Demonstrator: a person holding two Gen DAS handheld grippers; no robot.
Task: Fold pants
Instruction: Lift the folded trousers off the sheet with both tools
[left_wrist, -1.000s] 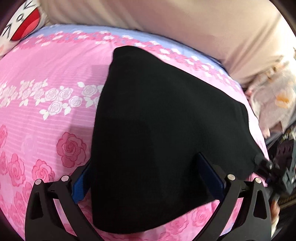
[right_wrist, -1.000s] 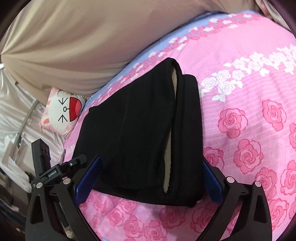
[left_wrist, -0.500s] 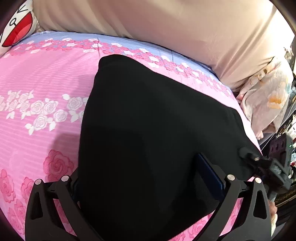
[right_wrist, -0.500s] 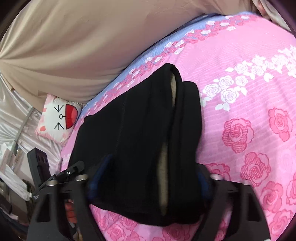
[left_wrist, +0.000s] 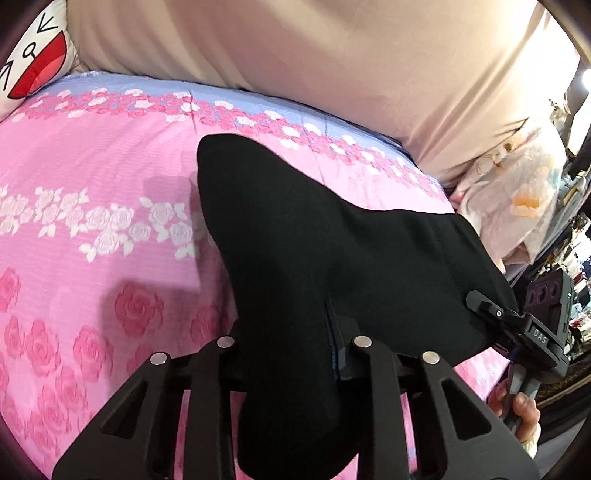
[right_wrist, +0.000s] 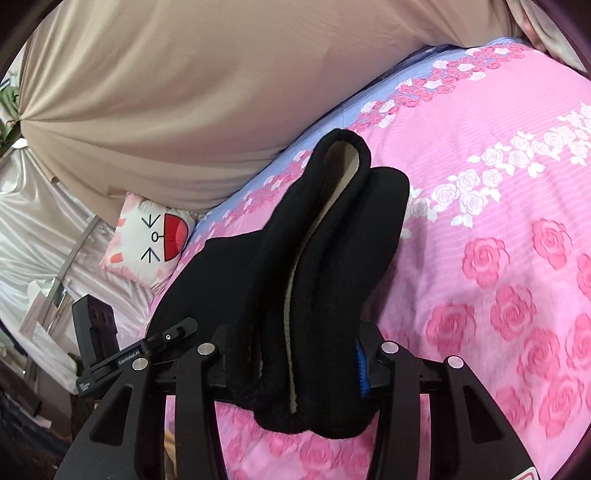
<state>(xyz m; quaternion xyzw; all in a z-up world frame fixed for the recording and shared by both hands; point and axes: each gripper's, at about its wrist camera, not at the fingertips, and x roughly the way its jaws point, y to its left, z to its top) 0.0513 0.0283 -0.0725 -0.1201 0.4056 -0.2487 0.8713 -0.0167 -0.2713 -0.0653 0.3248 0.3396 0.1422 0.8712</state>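
Pants (left_wrist: 332, 258): black, thick, pale fleecy lining; lying on the pink rose bedspread (left_wrist: 92, 221), near edge lifted
Feel: soft and floppy, probably a bit heavy, not slippery; will sag between grips
Where to grab: near corners of the stacked edge, all layers together
Left gripper (left_wrist: 291, 341): clenched on bunched cloth at 6 o'clock
Right gripper (right_wrist: 293, 347): clamped on folded layers at 6 o'clock, blue pad (right_wrist: 361, 373) pressing fabric
Other stuff: cat-face pillow (right_wrist: 151, 236) at 9 o'clock

Black fleece-lined pants (right_wrist: 325, 280), folded thick, bunched upward off pink bedspread (right_wrist: 498, 229)
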